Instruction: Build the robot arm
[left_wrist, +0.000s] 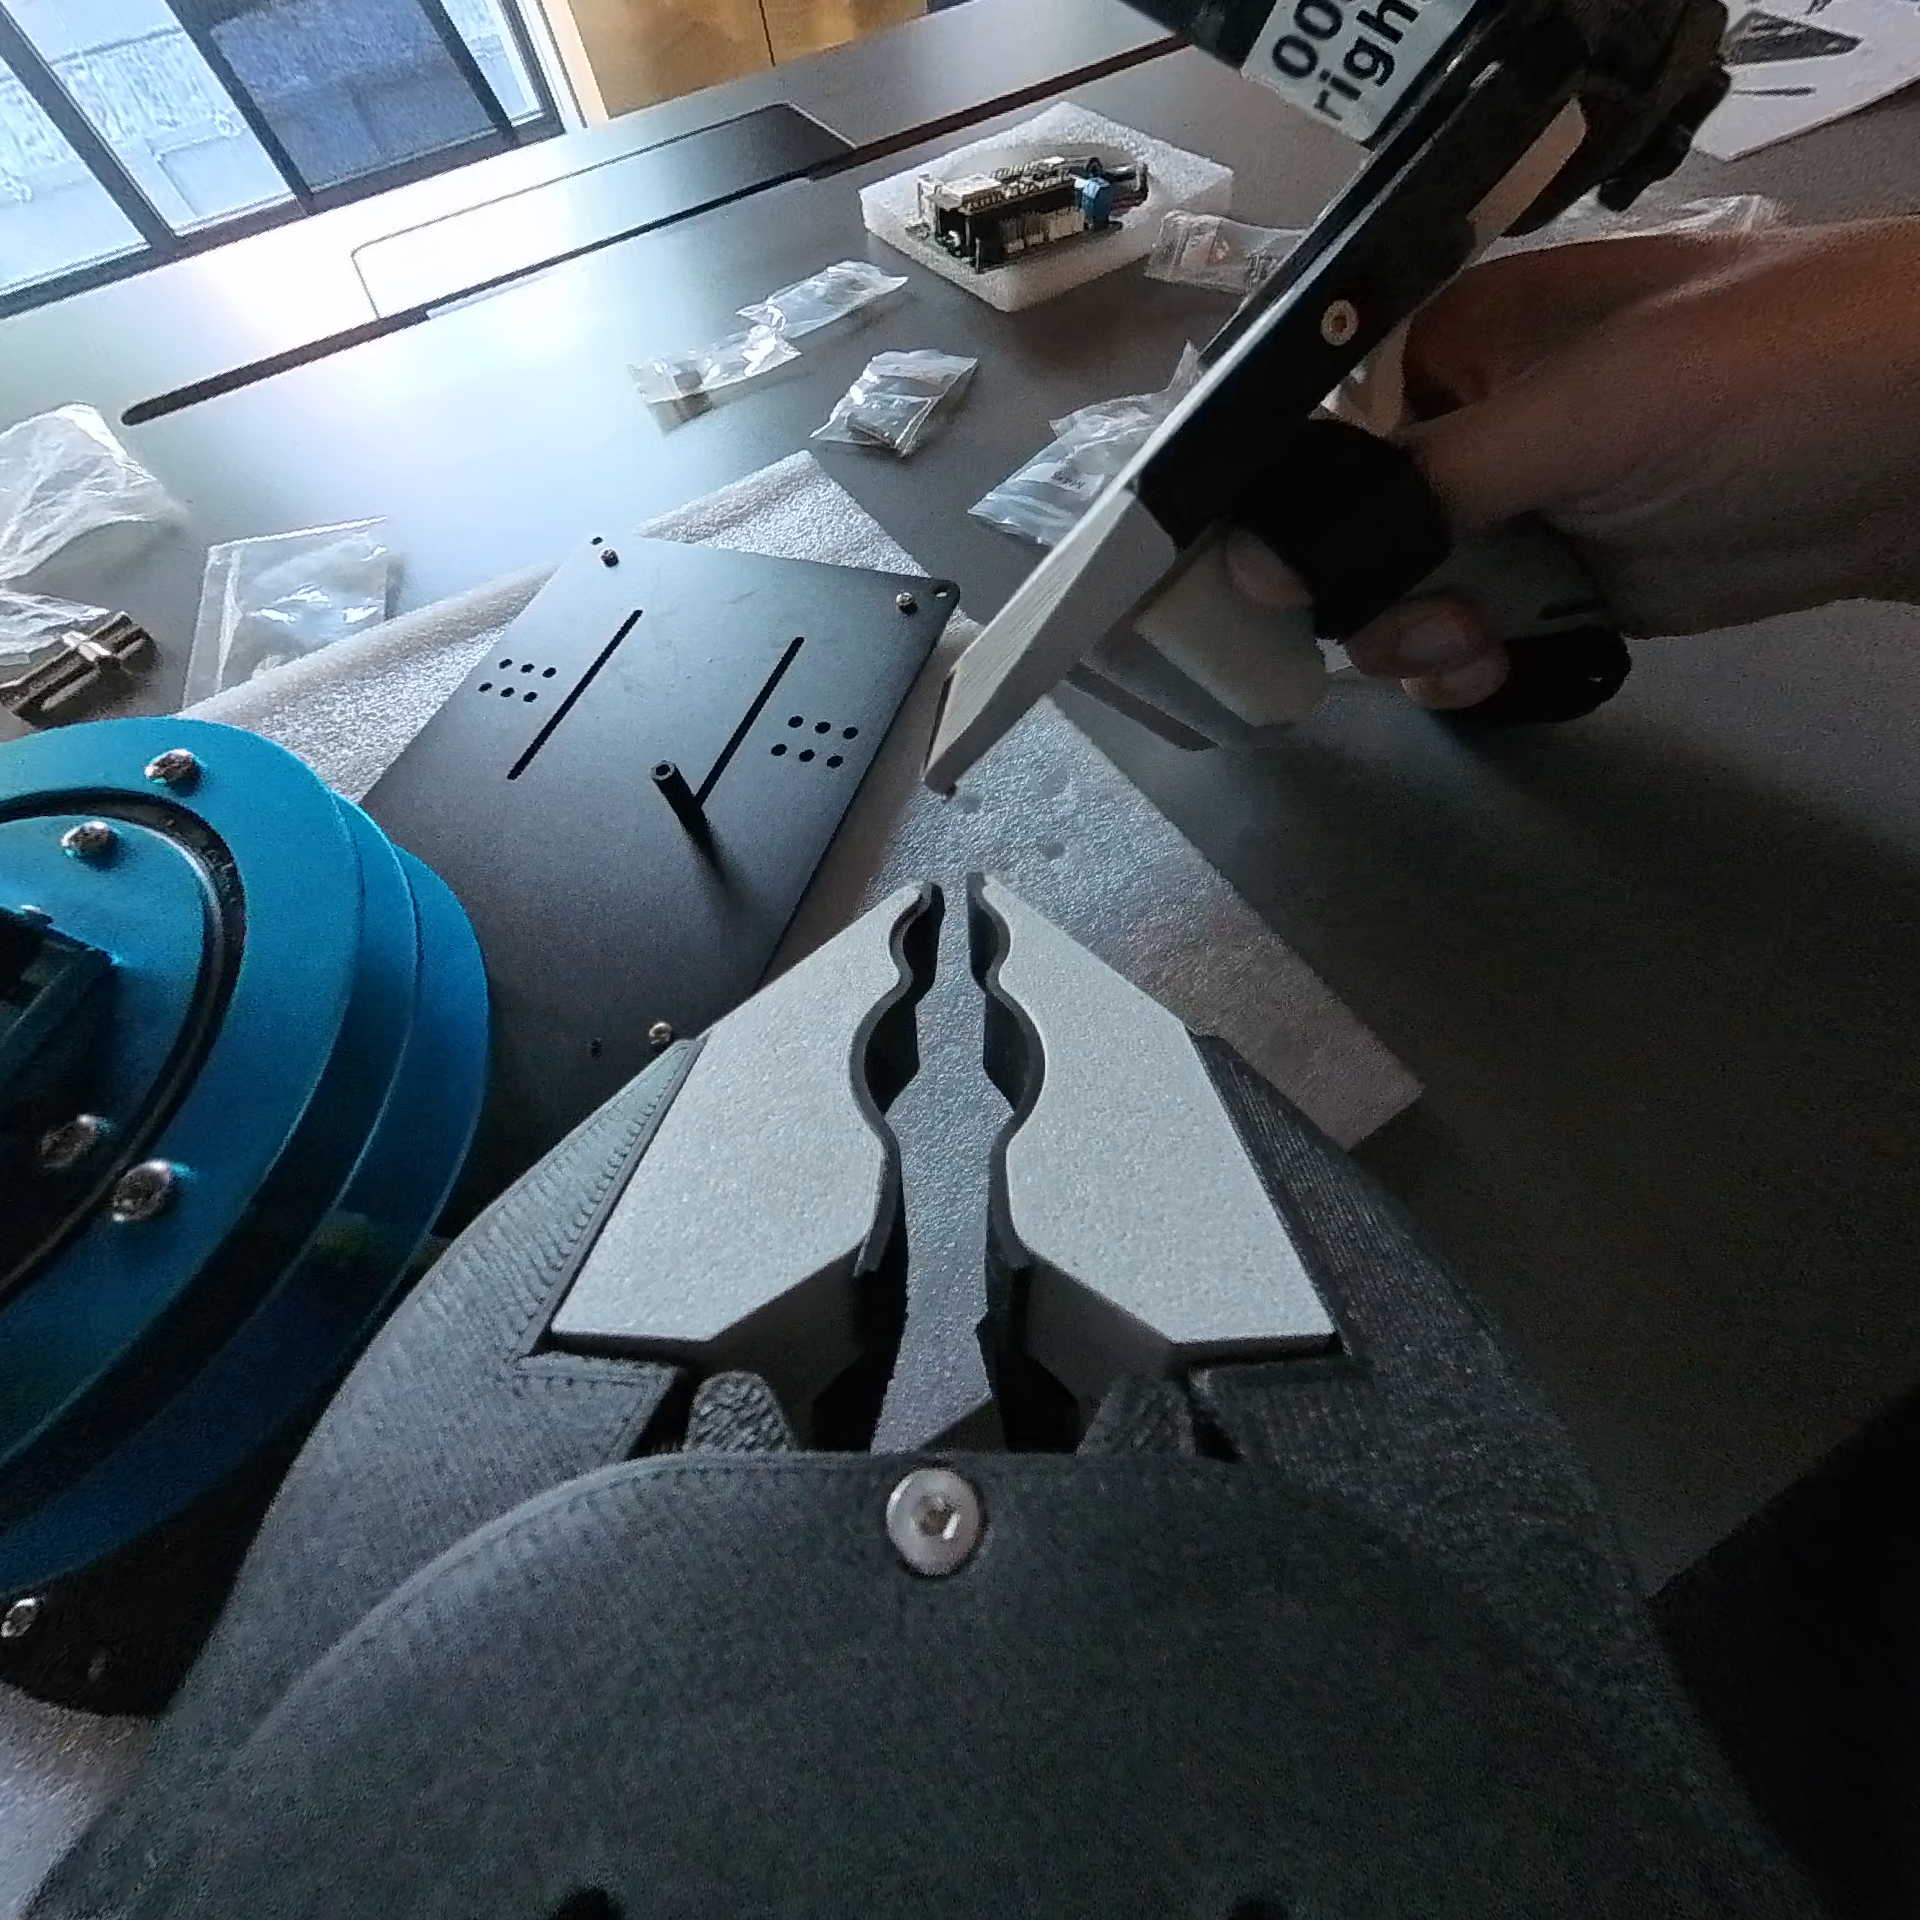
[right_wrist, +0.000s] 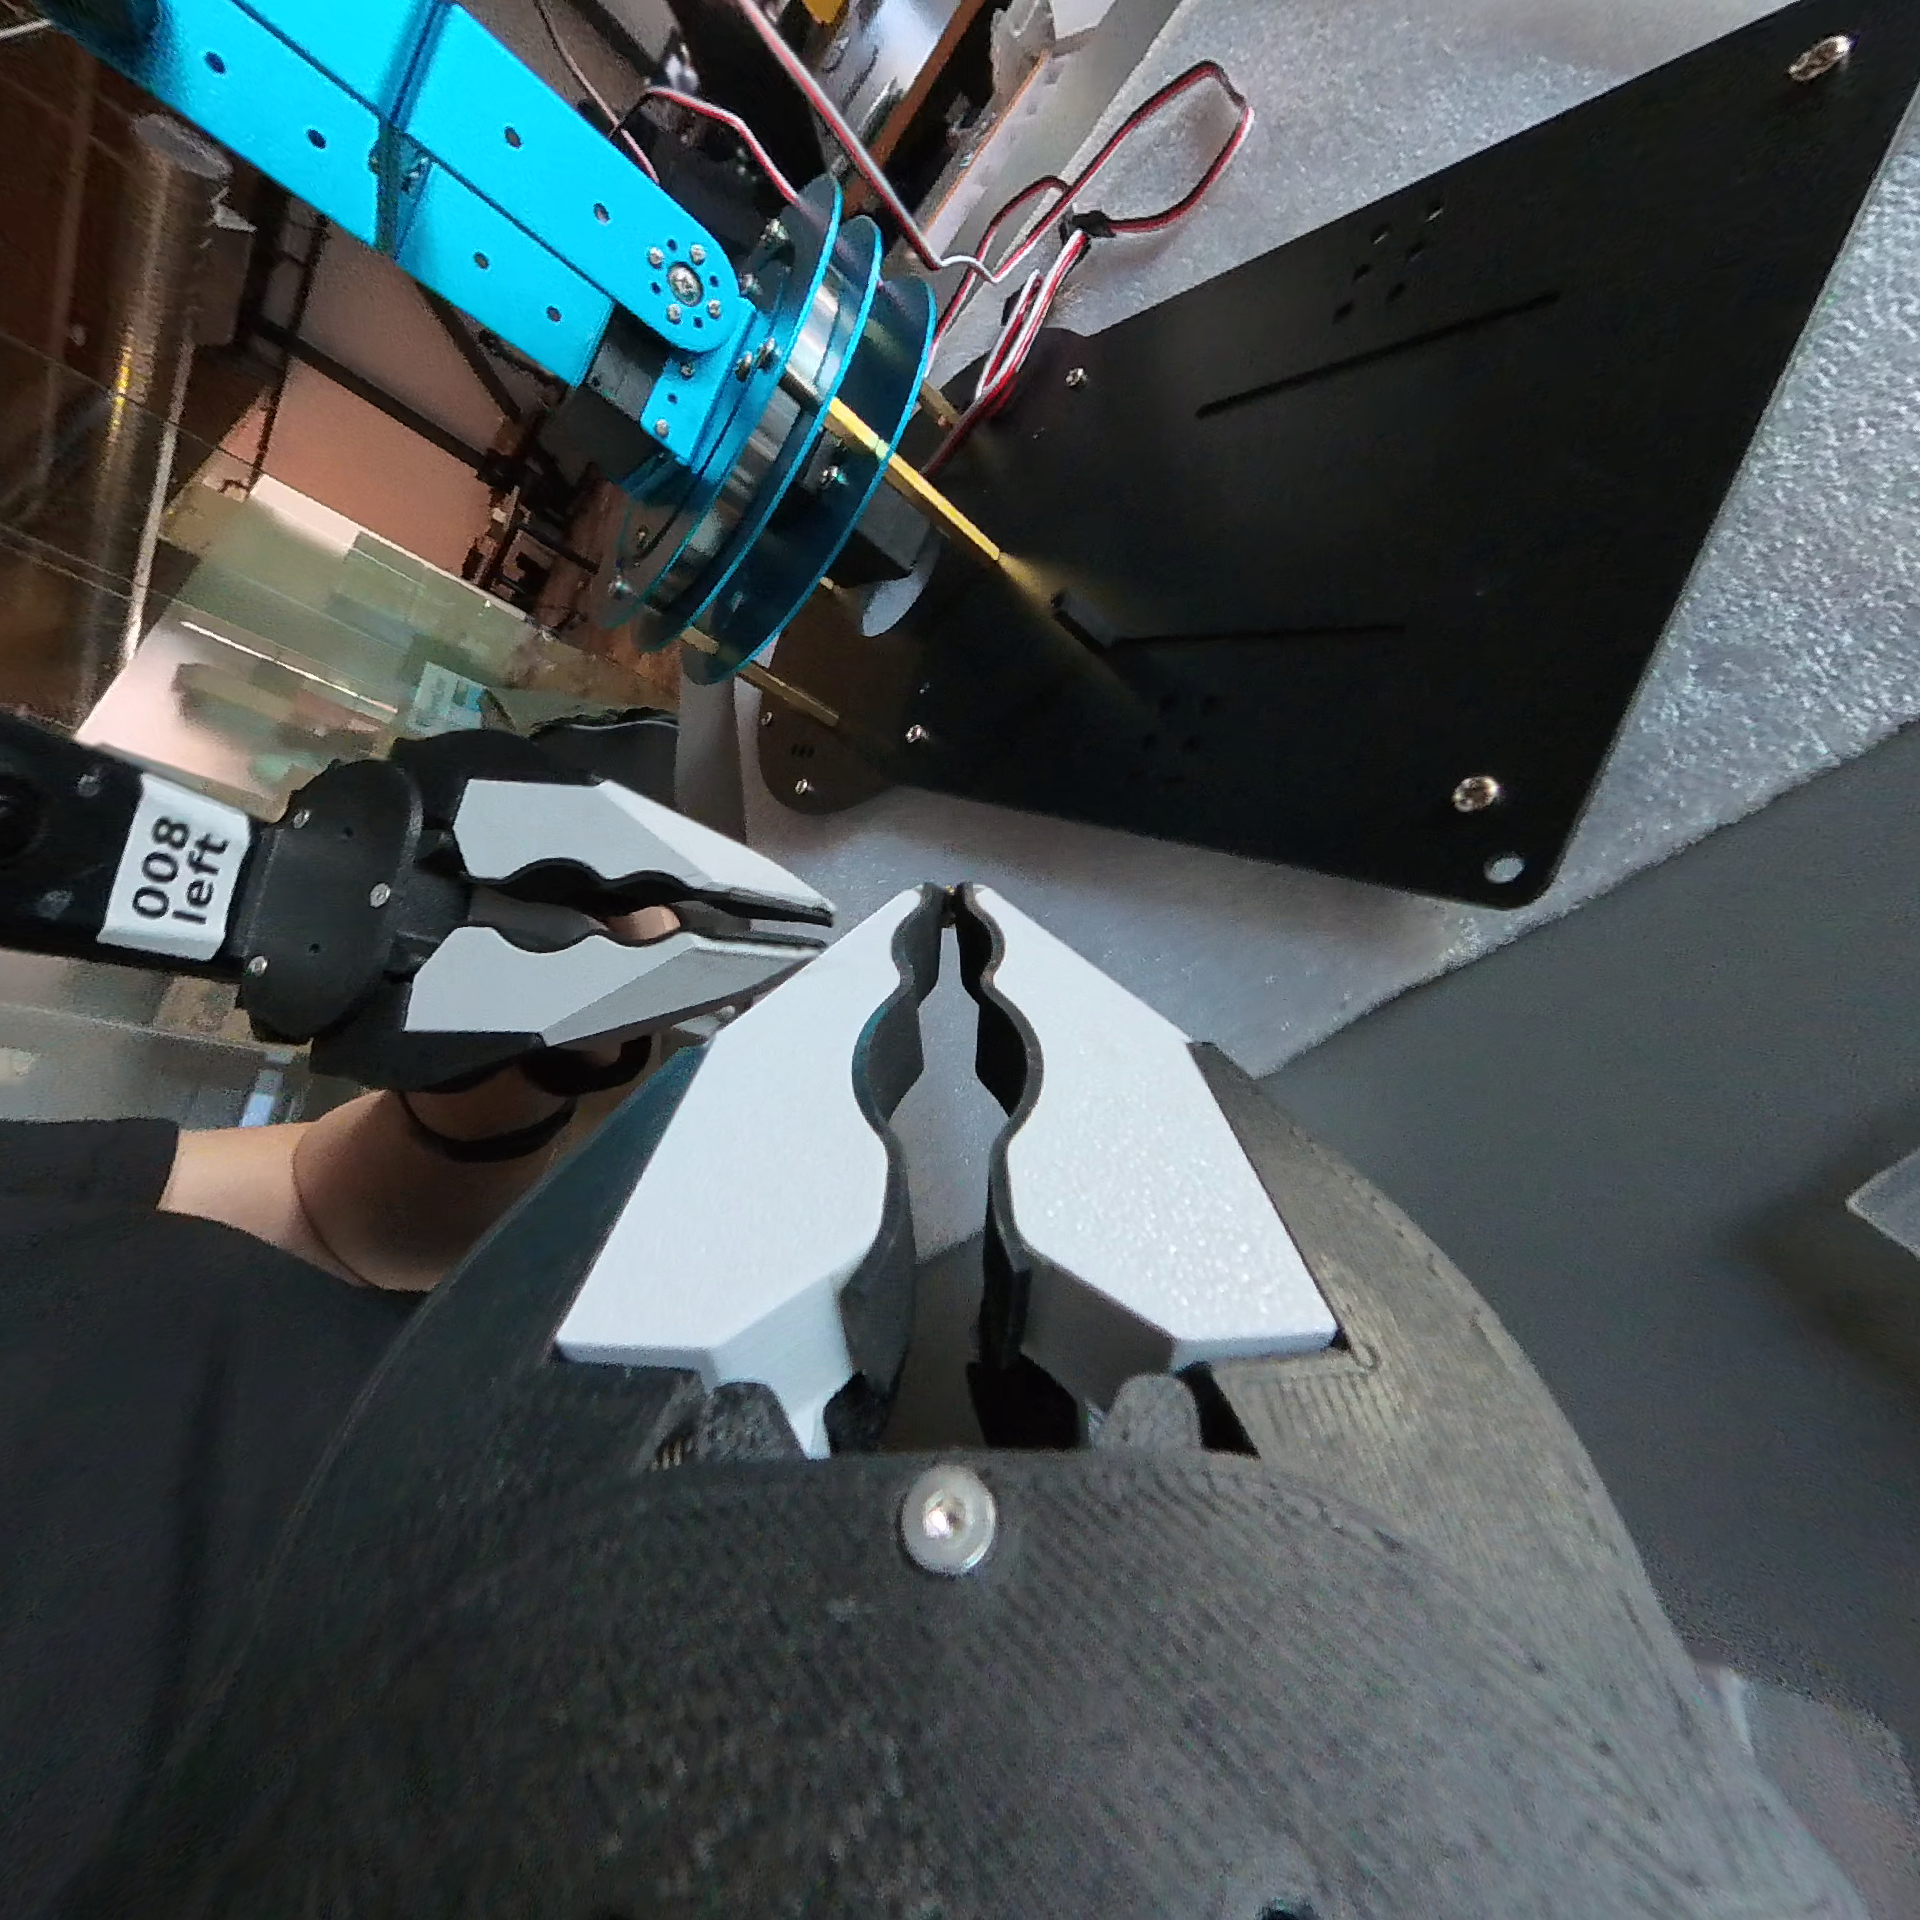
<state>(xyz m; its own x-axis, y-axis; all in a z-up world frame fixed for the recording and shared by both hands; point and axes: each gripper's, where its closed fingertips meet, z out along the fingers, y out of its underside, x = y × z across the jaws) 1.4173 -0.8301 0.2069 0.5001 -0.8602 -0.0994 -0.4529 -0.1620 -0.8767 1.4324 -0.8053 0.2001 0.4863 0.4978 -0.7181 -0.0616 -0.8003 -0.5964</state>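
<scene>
A black metal plate (left_wrist: 665, 727) with slots, holes and one short black standoff (left_wrist: 663, 774) lies on a white foam sheet (left_wrist: 1091, 883). A blue robot-arm turntable (left_wrist: 208, 1039) is mounted at its left end. My left gripper (left_wrist: 953, 891) hovers over the plate's near corner, its jaws almost together with nothing visible between them. My right gripper (left_wrist: 940, 784) comes in from the upper right, tip down just above the foam beside the plate. In the right wrist view the right gripper (right_wrist: 951, 896) is shut, pinching a tiny dark part at its tips. The left gripper (right_wrist: 816, 935) is close beside it.
Several small clear bags of parts (left_wrist: 894, 400) lie on the grey table behind the plate. A circuit board sits in a white foam tray (left_wrist: 1039, 197). Red, white and black servo wires (right_wrist: 1039, 239) loop over the plate (right_wrist: 1403, 520) by the blue arm (right_wrist: 468, 187). A hand (left_wrist: 1662, 436) holds the right gripper. Only a small space, under 4 cm, lies between the two pairs of fingers. The black metal plate (left_wrist: 665, 727) sits 8 cm or so from the ends of my right fingers.
</scene>
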